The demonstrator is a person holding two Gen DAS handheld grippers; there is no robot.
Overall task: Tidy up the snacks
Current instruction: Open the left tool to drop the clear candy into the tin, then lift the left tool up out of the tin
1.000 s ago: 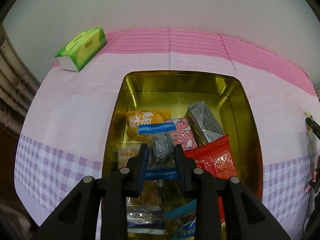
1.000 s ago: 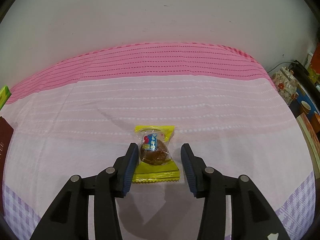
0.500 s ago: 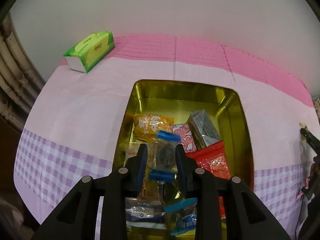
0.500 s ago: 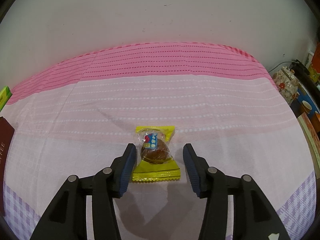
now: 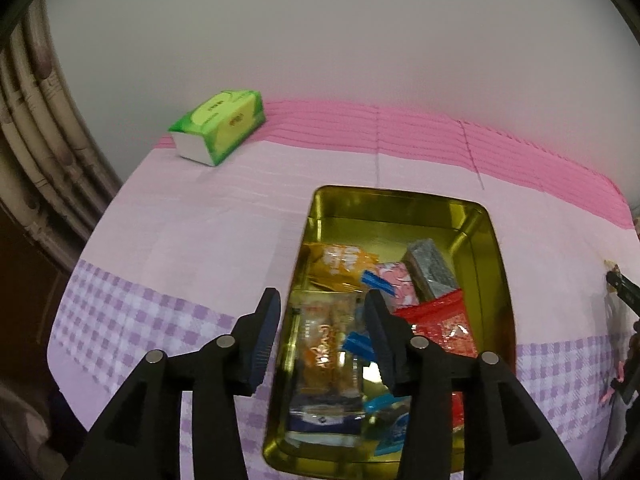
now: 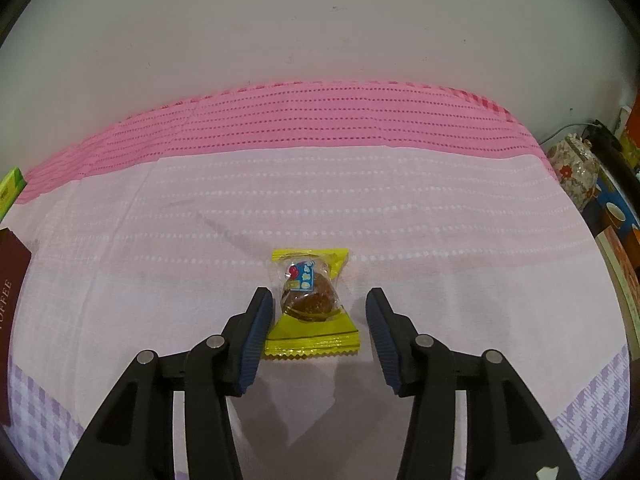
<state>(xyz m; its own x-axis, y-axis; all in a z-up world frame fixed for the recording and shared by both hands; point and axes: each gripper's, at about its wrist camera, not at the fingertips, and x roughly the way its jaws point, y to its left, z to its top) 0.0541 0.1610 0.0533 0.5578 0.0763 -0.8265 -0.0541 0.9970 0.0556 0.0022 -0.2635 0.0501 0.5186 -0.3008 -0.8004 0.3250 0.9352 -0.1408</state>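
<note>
Left gripper (image 5: 322, 322): jaws opening, nothing pressed between the pads. It hangs over the near half of the gold tin (image 5: 502, 264). The tin's near rim is partly cut off behind the gripper body.

Inside the tin, near to far: a clear pack with a dark blue band (image 5: 324, 420), a blue-ended clear wrapper (image 5: 360, 344) seen just inside the right pad — can't tell if it touches it — then a red packet (image 5: 444, 320), an orange packet (image 5: 340, 258), a pink patterned packet (image 5: 394, 280) and a grey foil block (image 5: 430, 268). Wrappers overlap, print is blurred, contents unreadable. Far end of the tin floor is bare metal.

Past the tin, a green tissue pack (image 5: 220, 128) lies at the far left of the pink tablecloth (image 5: 200, 220), near the wall.

Right gripper (image 6: 320, 318): jaws apart, around the yellow-edged snack (image 6: 310, 304) — the left pad looks just beside the wrapper, the right pad clearly off it. Snack lies flat on the cloth, brown round piece visible through clear film.

Left edge of the right wrist view: a dark red box (image 6: 10, 304), cut off by the frame, lettering only partly readable. Far right, a floral teapot (image 6: 576, 168), partly cut off.
</note>
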